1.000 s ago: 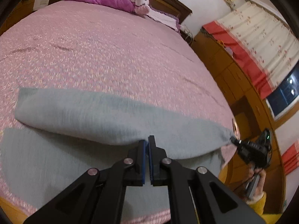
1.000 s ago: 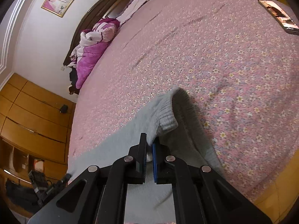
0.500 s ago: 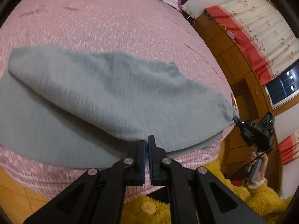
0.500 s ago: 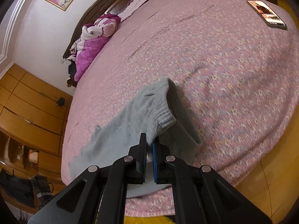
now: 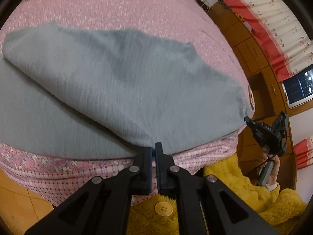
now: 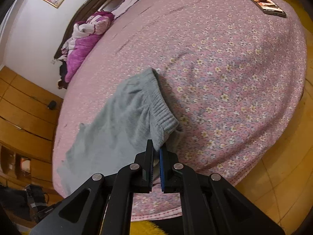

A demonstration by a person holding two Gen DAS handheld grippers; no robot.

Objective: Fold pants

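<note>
Grey-green soft knit fabric is pinched in both tongs. Left gripper [image 5: 153, 152]: jaws closed down to a thin slit on the near edge of the grey-green knit pants [image 5: 121, 82], at the bed's near edge. Right gripper [image 6: 156, 152]: jaws closed on the corner of the ribbed waistband [image 6: 162, 115], also by the near edge. In the left view the right tool shows at the far right with a point of cloth drawn to its tip.

Pants lie on the pink floral bedspread [image 6: 225, 62], along the bed's near edge. 2 layers show: a lower one flat on the bedspread and an upper one carried over it, puffed and not yet settled. Upper layer blurred, so its wrinkles cannot be read.

Step in hand, by my reading: the first fold, 1 half being laid over the other, with both held corners brought toward the near edge. Fold about made, not yet released.

Next move likely calls for: lowering both corners until the upper edge lines up with the lower one, keeping the cloth taut between the 2 tools so no bulge is trapped, then letting go together.

Outward: rumpled magenta and white quilt [image 6: 86, 37] at the head end; a phone [image 6: 264, 4] near the far right corner, well apart from the pants. Person's yellow fleece sleeve [image 5: 254, 192] below the bed edge.
</note>
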